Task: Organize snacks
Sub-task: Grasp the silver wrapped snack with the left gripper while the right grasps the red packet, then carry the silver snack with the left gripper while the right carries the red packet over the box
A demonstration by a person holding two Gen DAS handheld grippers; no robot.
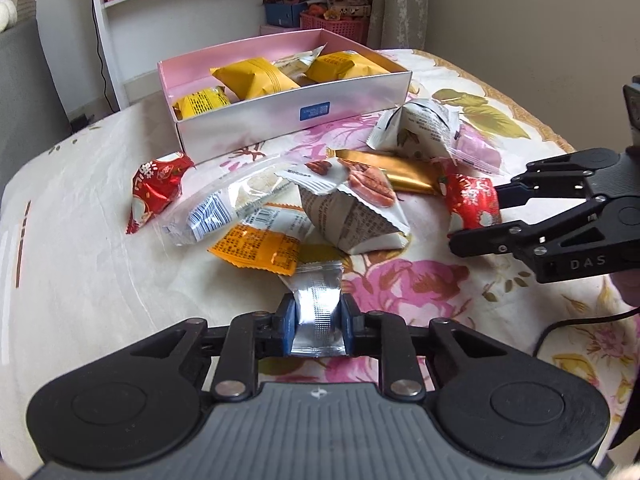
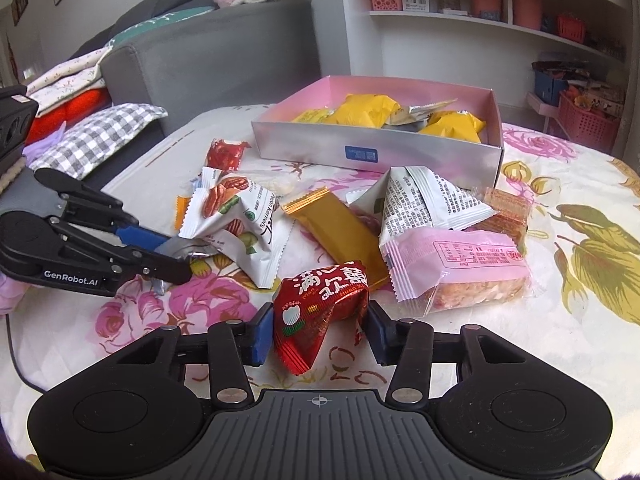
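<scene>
A pink-lined box [image 1: 294, 114] [image 2: 376, 152] at the back of the table holds several yellow snack packets [image 1: 254, 78] [image 2: 370, 111]. Loose snacks lie in front of it. My left gripper [image 1: 319, 322] [image 2: 176, 254] is shut on a small silver packet [image 1: 319, 304]. My right gripper [image 2: 320, 330] [image 1: 476, 212] has its jaws around a red packet [image 2: 320, 308] [image 1: 472, 200], pads touching its sides. Nearby lie white triangular nut packets [image 1: 356, 204] [image 2: 236, 220], a gold bar [image 1: 400, 170] [image 2: 340, 232] and a pink-wrapped cake [image 2: 456, 268].
A second red packet [image 1: 154, 190], a clear-wrapped cake [image 1: 228, 206] and an orange packet [image 1: 256, 248] lie left of the pile. The floral tablecloth [image 2: 580, 240] covers the table. A grey sofa [image 2: 208, 52] and shelves [image 2: 460, 28] stand behind.
</scene>
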